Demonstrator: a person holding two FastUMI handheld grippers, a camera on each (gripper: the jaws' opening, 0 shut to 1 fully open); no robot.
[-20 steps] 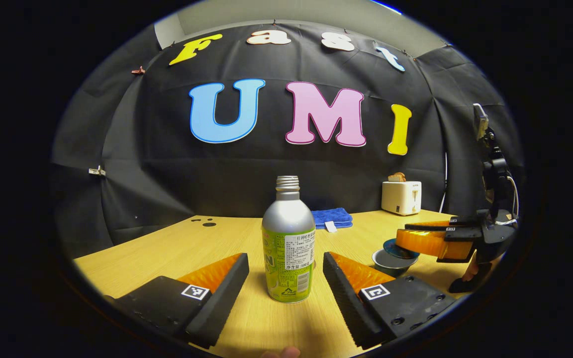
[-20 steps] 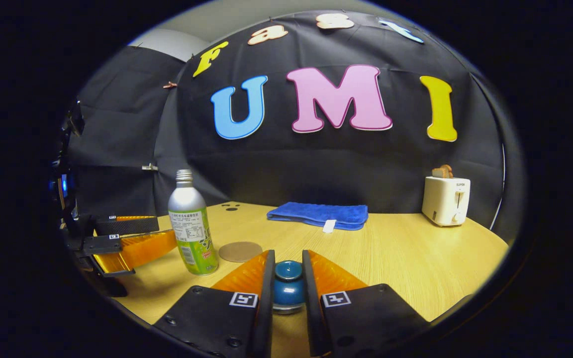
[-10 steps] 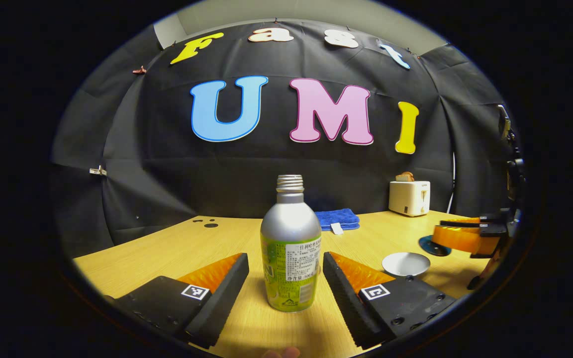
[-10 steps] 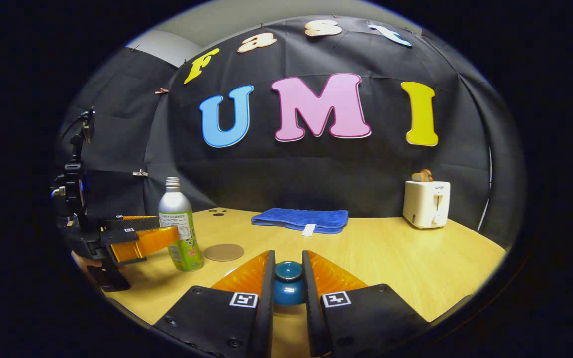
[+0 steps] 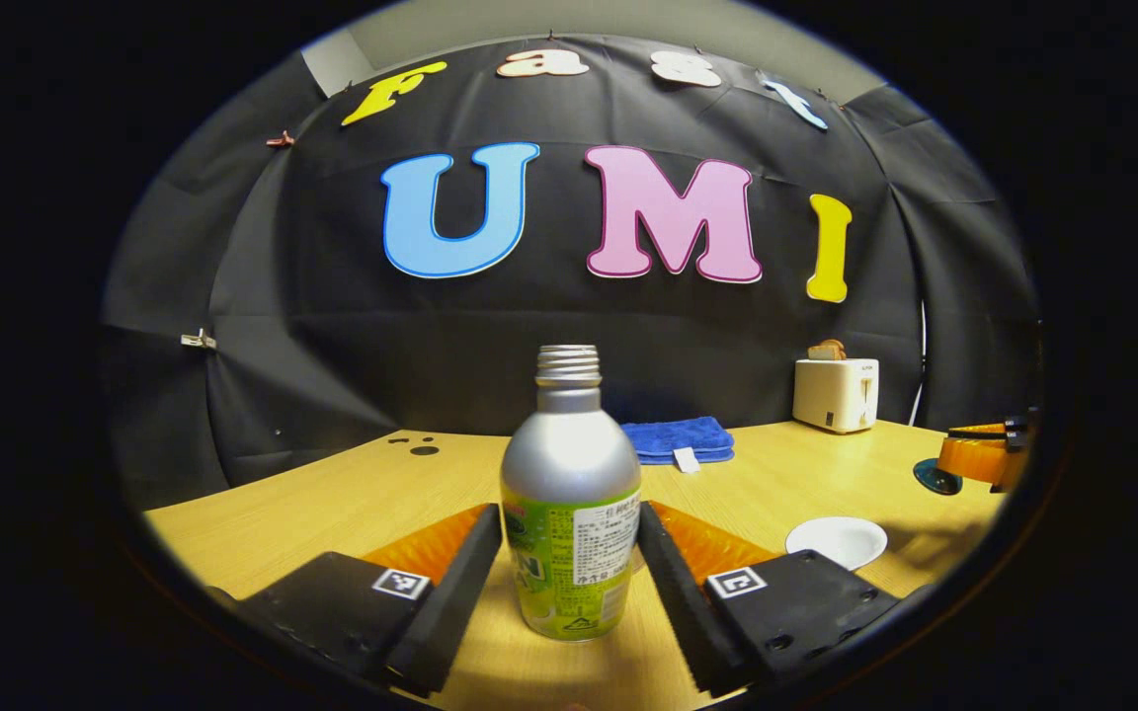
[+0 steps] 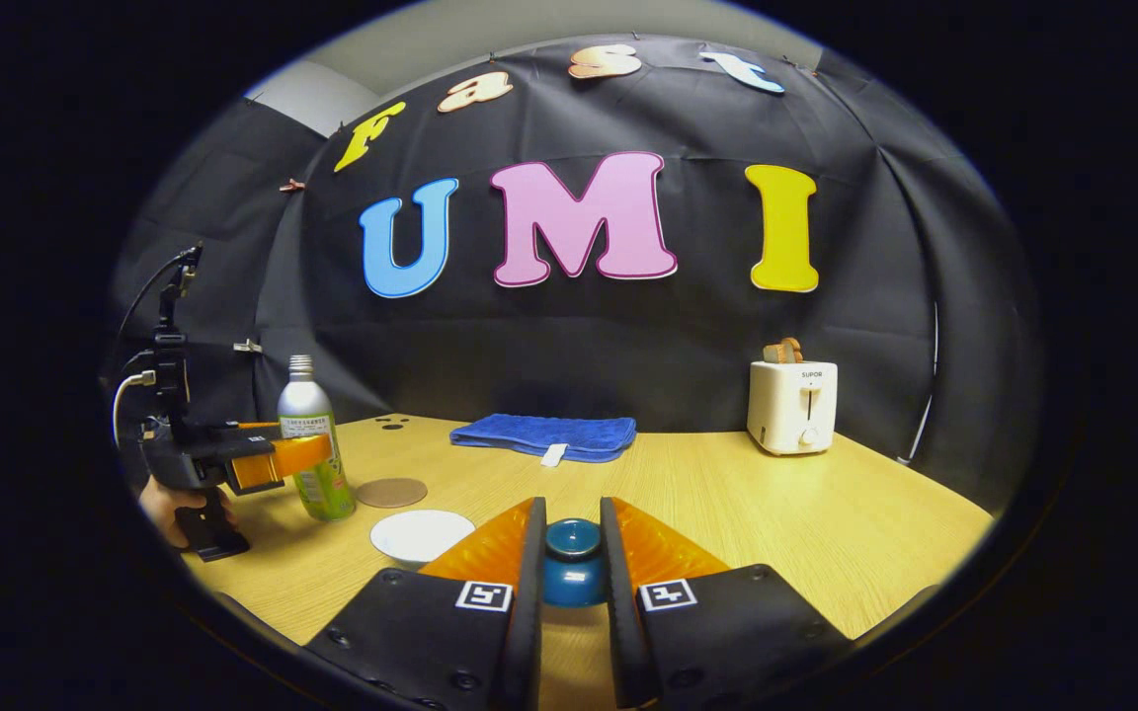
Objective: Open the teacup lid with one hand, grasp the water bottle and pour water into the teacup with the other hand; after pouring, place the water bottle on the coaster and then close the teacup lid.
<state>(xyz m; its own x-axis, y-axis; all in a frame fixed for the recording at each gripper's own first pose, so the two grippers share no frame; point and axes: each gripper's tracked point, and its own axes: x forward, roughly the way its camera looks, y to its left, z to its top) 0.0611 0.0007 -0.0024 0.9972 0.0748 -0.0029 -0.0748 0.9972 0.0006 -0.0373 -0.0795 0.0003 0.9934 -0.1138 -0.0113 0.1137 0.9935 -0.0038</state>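
A silver water bottle with a green label and no cap stands on the wooden table. My left gripper has a finger against each side of it; it is also seen from the side in the right gripper view. The teacup sits uncovered, its inside white and shallow. My right gripper is shut on the knob of the blue teacup lid and holds it above the table, right of the cup. A round brown coaster lies beside the bottle.
A folded blue towel lies at the back of the table. A white toaster with bread stands at the back right. A hand holds the left gripper's grip near the table's left edge.
My left gripper moved forward around the bottle and its fingers closed in to touch it. My right gripper carried the lid to the right, away from the uncovered cup.
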